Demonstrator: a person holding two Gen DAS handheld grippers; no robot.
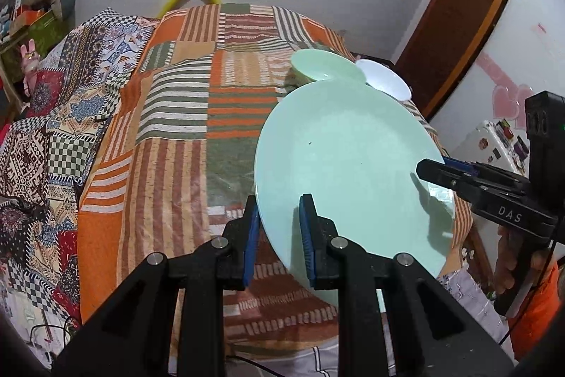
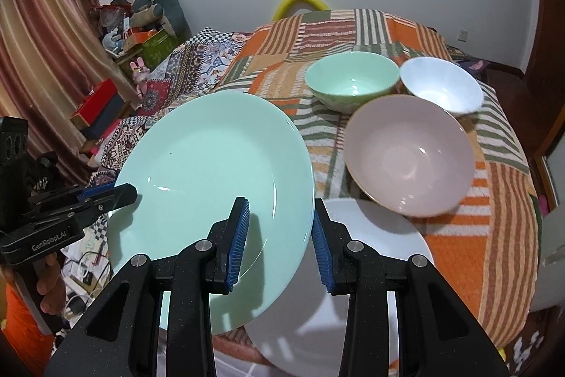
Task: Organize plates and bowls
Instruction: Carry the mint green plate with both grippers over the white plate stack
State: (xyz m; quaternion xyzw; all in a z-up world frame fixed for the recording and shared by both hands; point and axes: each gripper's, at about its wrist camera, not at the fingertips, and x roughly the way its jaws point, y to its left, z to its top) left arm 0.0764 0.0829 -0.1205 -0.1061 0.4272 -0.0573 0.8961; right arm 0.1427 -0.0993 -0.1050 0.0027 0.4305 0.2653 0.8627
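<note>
A large mint-green plate is held tilted above the patchwork table. My left gripper straddles its near-left rim, its blue pads a little apart from the rim; in the right wrist view it looks closed on the plate's left edge. My right gripper straddles the plate's right rim with a visible gap; in the left wrist view it reaches over the plate's right edge. A white plate lies under it. A pink bowl, a green bowl and a white bowl stand behind.
The table wears a striped orange, green and brown cloth. A patterned quilt lies to its left. Clutter and boxes sit by the curtain. A wooden door frame and a fridge are to the right.
</note>
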